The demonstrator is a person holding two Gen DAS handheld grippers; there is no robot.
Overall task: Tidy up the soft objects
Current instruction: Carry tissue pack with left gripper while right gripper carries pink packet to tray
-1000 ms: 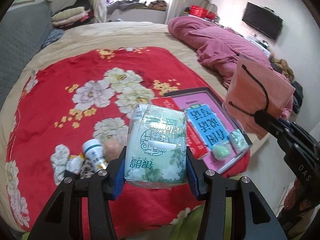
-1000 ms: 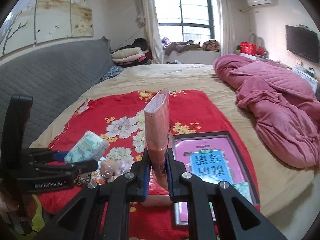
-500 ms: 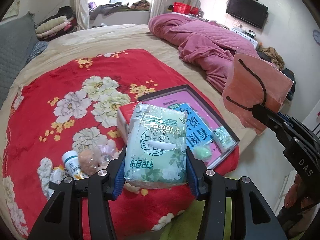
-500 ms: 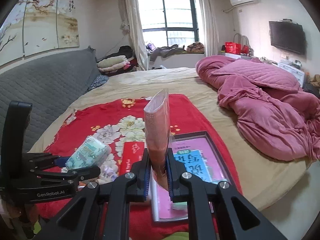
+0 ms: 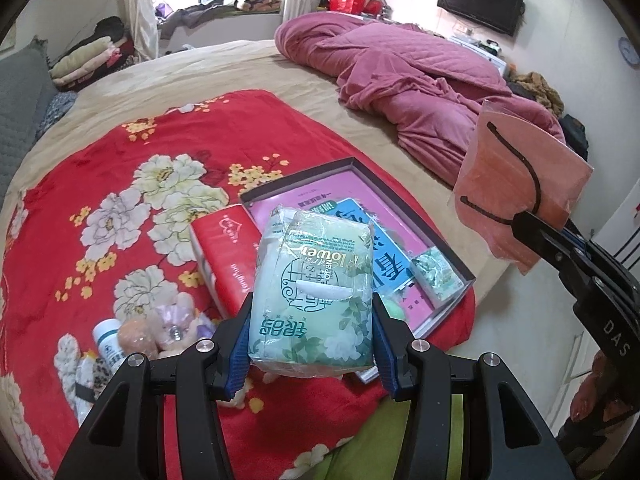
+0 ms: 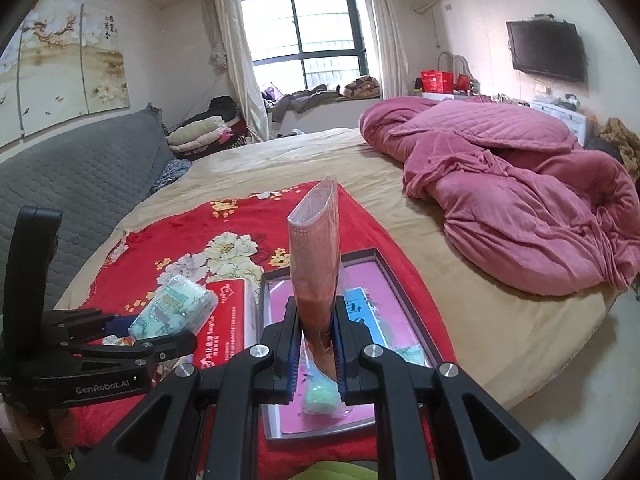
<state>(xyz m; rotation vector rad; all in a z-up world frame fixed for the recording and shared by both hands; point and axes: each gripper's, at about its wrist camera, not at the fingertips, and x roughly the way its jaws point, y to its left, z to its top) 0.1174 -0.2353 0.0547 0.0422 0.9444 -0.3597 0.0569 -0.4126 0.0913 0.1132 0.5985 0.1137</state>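
Green floral tissue pack is sitting clamped in the left claw, the right claw pinching a pink flat pouch; next comes lowering both into the dark-rimmed shallow box

So we've got the left gripper clamped on a pale green plastic-wrapped tissue pack, blue pads squeezing both sides. Below it lies the red floral fleece blanket, with a red rectangular tissue box just beside a dark-rimmed shallow tray lined in pink. Off to the right, the right gripper pinches a salmon-pink mask in a clear sleeve. Lower left we spot a white pill bottle next to a peach plush toy.
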